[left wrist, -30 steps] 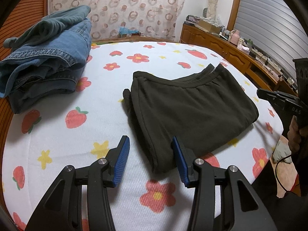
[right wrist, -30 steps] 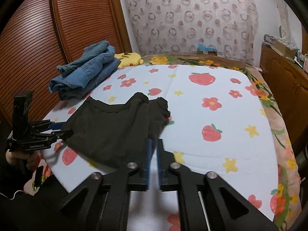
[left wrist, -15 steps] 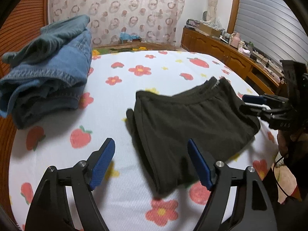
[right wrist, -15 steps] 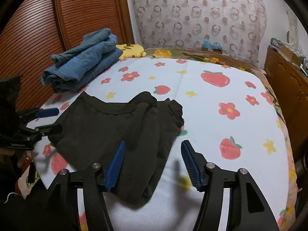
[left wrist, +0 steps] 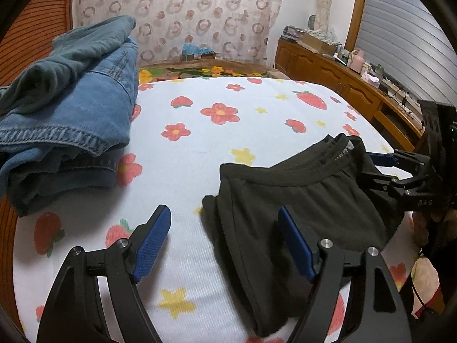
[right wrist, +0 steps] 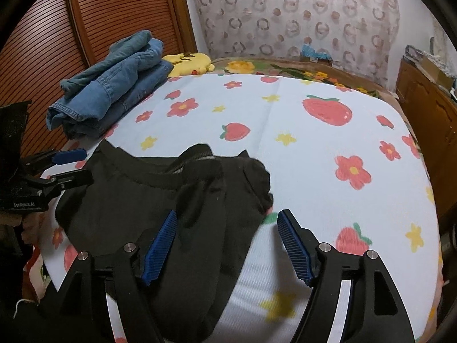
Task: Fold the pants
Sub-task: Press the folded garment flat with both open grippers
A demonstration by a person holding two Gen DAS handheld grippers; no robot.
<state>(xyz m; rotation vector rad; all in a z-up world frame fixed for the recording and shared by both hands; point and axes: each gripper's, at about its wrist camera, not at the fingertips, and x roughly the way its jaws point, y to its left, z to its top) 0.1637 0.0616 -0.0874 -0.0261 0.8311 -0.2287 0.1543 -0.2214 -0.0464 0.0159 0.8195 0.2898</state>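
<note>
Two sets of tongs hang over the near edge of the bed (left wrist: 257, 131), both with jaws apart and nothing pressed between the pads. The left tongs (left wrist: 225, 243) straddle the left edge of the dark pants (left wrist: 300, 200), which lie folded on the flowered sheet by the bed's near edge, waistband toward the far side. The right tongs (right wrist: 227, 245) have just been opening; their left pad sits over the cloth and the right pad over bare sheet, the pants' right edge lying loosely between them, not gripped.

Several things could go wrong from here. The pants are stacked in layers, so a closing pinch may catch only the top layer and pull the fold apart. The garment lies close to the near edge, so a drag toward the person could slide it off. The pile of jeans (left wrist: 65, 114) at the far left corner is well apart and unlikely to interfere.
</note>
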